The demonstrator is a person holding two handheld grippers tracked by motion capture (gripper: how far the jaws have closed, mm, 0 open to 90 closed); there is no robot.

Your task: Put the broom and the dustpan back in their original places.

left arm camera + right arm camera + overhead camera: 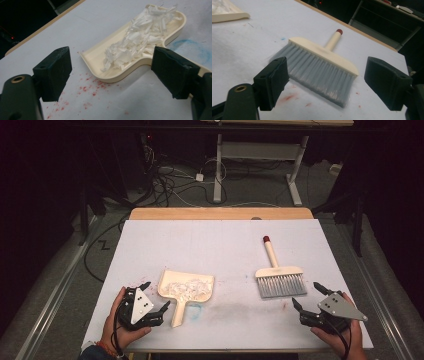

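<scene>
Where left gripper (pixel 156 296) gapes: dustpan (pixel 186 288) (alongside).

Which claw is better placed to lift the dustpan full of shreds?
Left: the left claw is open beside the dustpan handle, while the right claw faces the brush.

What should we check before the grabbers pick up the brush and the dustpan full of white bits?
1. Left gripper open wide enough: ok, its fingers are spread, nothing between them.
2. Right gripper open: ok, fingers apart and empty.
3. Dustpan lying flat so nothing spills: ok, it rests on the table.
4. White scraps all inside the pan: ok, piled in the tray.
5. Dustpan handle free to grab: ok, it lies beside the left gripper.
6. Brush ready to grab: ok for position, flat in front of the right gripper; but its handle points away, so whether that end is reachable: cannot tell.
</scene>
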